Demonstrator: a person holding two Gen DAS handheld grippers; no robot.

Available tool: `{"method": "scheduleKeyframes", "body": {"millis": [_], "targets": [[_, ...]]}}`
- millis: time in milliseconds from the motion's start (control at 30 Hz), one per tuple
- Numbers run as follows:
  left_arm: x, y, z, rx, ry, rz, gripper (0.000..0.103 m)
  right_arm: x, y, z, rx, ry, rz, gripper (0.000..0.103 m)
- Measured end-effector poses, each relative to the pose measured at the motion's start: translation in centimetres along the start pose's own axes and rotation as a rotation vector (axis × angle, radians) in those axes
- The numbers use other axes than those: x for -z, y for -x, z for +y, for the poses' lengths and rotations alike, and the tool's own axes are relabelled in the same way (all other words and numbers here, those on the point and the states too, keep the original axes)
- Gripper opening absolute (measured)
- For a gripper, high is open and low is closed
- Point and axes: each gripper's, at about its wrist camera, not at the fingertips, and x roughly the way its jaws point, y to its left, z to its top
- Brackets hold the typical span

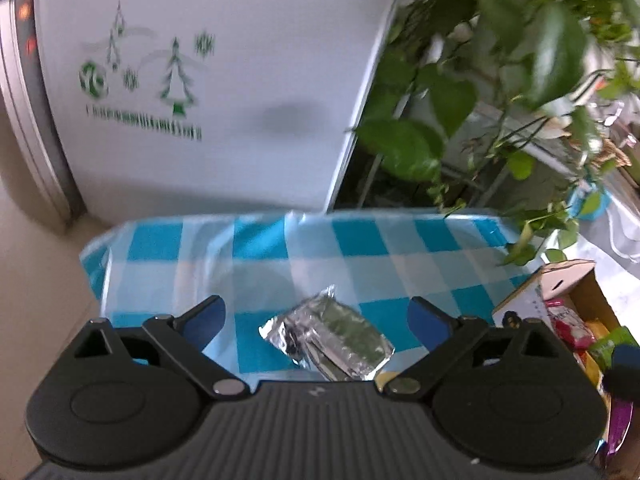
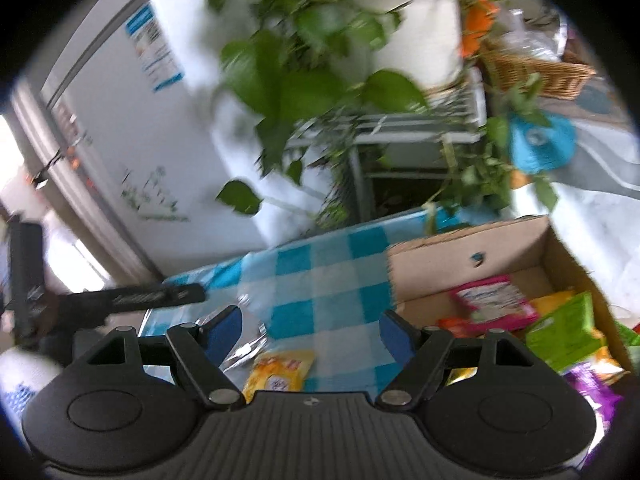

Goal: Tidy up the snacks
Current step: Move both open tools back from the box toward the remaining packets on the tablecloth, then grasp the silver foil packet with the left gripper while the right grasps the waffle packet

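Snacks are lying in two places: loose on the desk point(image 1: 360, 248), which is wearing a blue-and-white checked cloth, and inside an open cardboard box point(image 2: 460, 256) standing at the desk's right side. A silver foil packet point(image 1: 332, 336) is resting on the cloth, directly between the fingers of the left gripper point(image 1: 316, 320); those fingers are standing wide apart and are not touching it. A yellow packet point(image 2: 280, 372) is lying on the cloth just below the right gripper point(image 2: 310, 330), whose fingers are also standing apart with nothing clamped. A pink packet point(image 2: 492, 300) and a green packet point(image 2: 564, 332) are sitting in the box. A white refrigerator point(image 1: 220, 80) and a leafy plant point(image 2: 304, 80) are standing behind the desk.
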Motion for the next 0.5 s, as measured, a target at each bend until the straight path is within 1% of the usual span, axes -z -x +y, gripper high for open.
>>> {"method": "scheduleKeyframes", "body": {"millis": [67, 167, 433, 500], "targets": [[0.1, -0.8, -0.1, -0.010, 0.009, 0.023, 0.097, 0.4, -0.6, 0.9, -0.021, 0.024, 0.024, 0.081], [0.1, -2.0, -0.4, 0.004, 0.022, 0.052, 0.097, 1.0, -1.6, 1.8, -0.031, 0.041, 0.067, 0.081], [0.2, -4.8, -1.3, 0.004, 0.035, 0.126, 0.097, 2.4, -3.9, 3.0, 0.013, 0.077, 0.159, 0.081], [0.3, -5.4, -1.6, -0.014, 0.019, 0.134, 0.097, 2.7, -4.3, 3.1, 0.015, 0.073, 0.174, 0.081]]}}
